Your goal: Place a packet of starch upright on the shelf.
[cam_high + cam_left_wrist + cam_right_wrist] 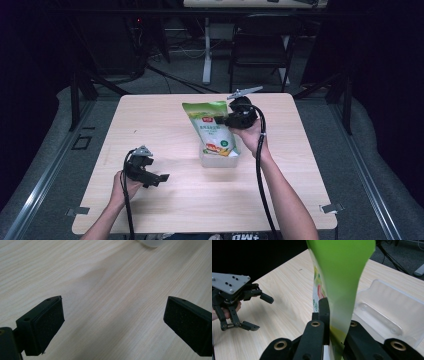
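Observation:
A green and white snack pouch (212,127) stands upright near the middle of the wooden table (200,210), its bottom in a clear plastic container (218,160). My right gripper (221,120) is shut on the pouch's right edge near the top; in the right gripper view the black jaws (332,312) pinch the green film (342,277). My left gripper (155,170) hovers low over the front left of the table, open and holding nothing. Its pads (51,320) stand wide apart over bare wood.
The clear container (392,312) lies just right of the pouch in the right gripper view. The left gripper (262,313) appears there at far left, open. A dark chair (260,50) and a desk leg (206,55) stand beyond the table's far edge.

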